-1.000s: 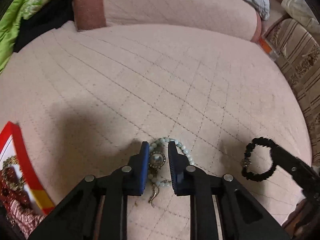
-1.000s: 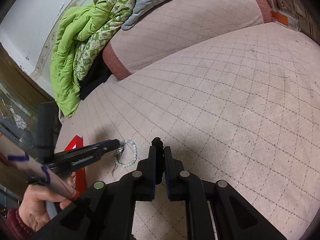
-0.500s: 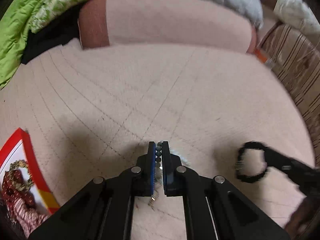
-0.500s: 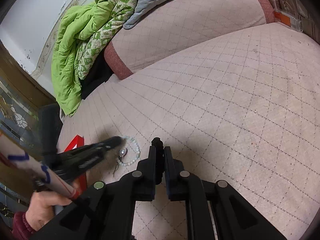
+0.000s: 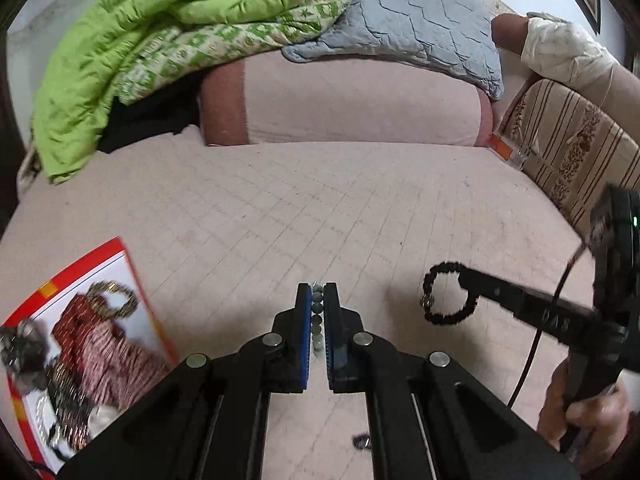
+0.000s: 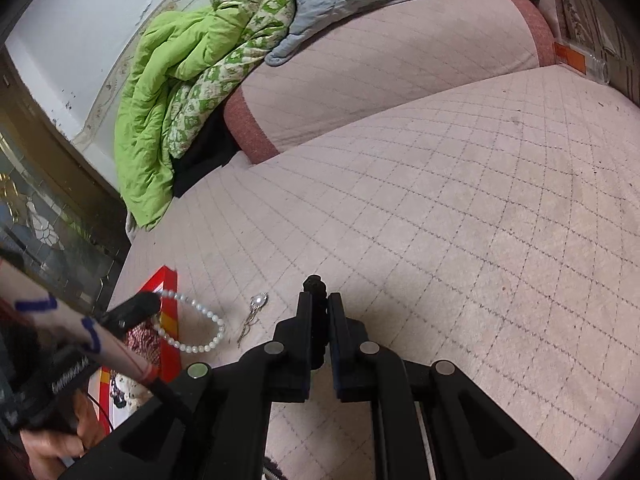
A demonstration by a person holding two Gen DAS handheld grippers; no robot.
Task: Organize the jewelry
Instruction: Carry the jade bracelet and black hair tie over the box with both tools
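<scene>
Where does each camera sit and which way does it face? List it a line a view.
Left wrist: on the left gripper, angled down over the bed; its fingers pinch a pale bead bracelet; right gripper and hand at right.
Right wrist: on the right gripper, angled down; fingers clamp a black bead bracelet; left gripper at left.
Shared: both bracelets, red-edged jewelry box, green quilt.

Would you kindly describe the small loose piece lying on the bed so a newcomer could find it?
On the pink quilted bedspread, look right of the red-edged box at its near left edge. The silver pendant lies flat beside the pale bead bracelet hanging from the left gripper; it alone rests loose, trailing a thin chain.
</scene>
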